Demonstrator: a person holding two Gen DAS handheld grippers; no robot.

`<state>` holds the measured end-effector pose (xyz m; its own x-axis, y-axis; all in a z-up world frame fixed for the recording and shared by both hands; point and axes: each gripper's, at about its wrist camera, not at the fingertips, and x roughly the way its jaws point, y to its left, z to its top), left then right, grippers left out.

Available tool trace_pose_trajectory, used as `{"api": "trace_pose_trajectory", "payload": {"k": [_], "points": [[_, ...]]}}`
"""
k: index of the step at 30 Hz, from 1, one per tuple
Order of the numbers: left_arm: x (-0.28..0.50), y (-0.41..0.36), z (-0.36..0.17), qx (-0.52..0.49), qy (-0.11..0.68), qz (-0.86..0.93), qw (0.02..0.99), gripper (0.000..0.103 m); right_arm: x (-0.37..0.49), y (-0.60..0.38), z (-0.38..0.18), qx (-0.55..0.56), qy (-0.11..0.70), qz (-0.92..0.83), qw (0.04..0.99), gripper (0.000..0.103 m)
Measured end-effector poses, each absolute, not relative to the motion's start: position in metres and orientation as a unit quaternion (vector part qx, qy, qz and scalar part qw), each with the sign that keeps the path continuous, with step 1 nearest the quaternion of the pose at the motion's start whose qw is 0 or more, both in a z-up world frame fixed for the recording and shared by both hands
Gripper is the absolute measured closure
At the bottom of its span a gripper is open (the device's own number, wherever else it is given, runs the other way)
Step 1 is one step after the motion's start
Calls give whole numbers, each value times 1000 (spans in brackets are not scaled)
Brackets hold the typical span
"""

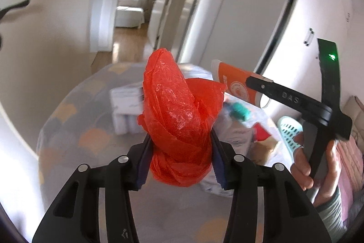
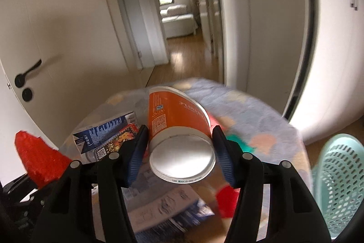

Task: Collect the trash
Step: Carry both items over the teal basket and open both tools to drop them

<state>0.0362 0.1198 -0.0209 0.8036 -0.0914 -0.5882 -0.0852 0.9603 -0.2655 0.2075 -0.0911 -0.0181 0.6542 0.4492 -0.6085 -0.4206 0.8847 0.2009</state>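
My left gripper (image 1: 180, 152) is shut on a crumpled red plastic bag (image 1: 177, 113) and holds it above a round table (image 1: 68, 129) with a patterned cloth. The bag also shows at the left edge of the right wrist view (image 2: 38, 156). My right gripper (image 2: 179, 152) is shut on an orange and white paper cup (image 2: 177, 129), its white bottom facing the camera. In the left wrist view the cup (image 1: 236, 85) and the right gripper's finger (image 1: 286, 99) are up at the right.
On the table lie a blue and white carton (image 2: 104, 131), a small printed box (image 2: 120, 140), a pack of tissues (image 1: 127, 106), a clear bag with a teal item (image 1: 238, 113) and printed paper (image 2: 168, 206). A mint perforated basket (image 2: 341, 179) stands at the right. A white door, a cupboard and a hallway lie beyond.
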Motion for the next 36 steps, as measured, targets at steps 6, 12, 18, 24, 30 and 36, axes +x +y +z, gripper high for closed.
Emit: {"api": "trace_pose_trajectory", "payload": {"k": [6, 12, 18, 24, 30, 36], "points": [[51, 80, -5, -131, 290, -64, 946, 59, 184, -152, -2, 58, 314, 209, 924, 49], [68, 44, -1, -138, 293, -139, 936, 59, 176, -214, -4, 85, 309, 154, 935, 49], [99, -16, 7, -99, 295, -194, 930, 59, 161, -290, -6, 98, 295, 59, 949, 49], [138, -98, 6, -88, 311, -265, 908, 59, 160, -359, -31, 128, 327, -36, 936, 48], [177, -178, -30, -81, 358, -313, 876, 59, 172, -420, -85, 190, 408, -92, 888, 48], [211, -229, -92, -63, 414, -311, 853, 59, 168, -433, -113, 201, 436, -111, 870, 48]]}}
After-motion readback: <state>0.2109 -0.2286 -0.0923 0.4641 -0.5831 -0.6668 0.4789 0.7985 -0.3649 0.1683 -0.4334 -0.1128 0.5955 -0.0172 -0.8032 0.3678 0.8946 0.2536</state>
